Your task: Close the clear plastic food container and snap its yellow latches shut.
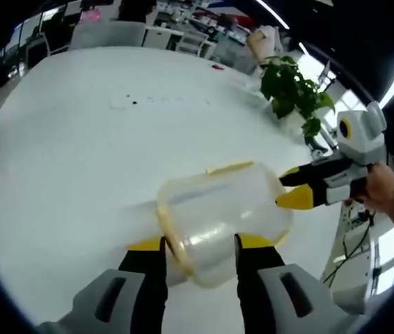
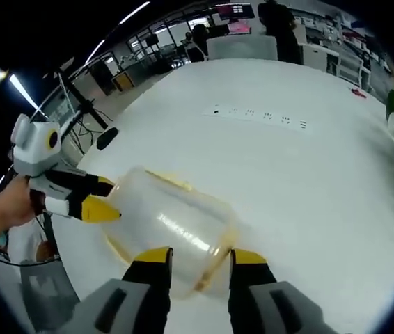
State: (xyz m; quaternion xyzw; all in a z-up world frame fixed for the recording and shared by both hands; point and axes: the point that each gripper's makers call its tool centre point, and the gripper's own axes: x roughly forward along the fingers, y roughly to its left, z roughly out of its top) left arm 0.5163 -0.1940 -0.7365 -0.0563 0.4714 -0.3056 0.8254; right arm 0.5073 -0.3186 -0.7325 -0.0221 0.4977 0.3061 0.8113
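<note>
Clear plastic container [image 1: 225,212], yellow-rimmed, between both tongs

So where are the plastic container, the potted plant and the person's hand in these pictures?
container [image 1: 225,216]: left gripper view, on its clear side wall.
plant [image 1: 291,87]: left gripper view, on its green leaves.
hand [image 2: 2,209]: right gripper view, on the back of the hand that grips the other tool.

container [image 1: 225,219]: on the table [image 1: 79,153], between both grippers
plant [image 1: 293,87]: behind, at two o'clock
</note>
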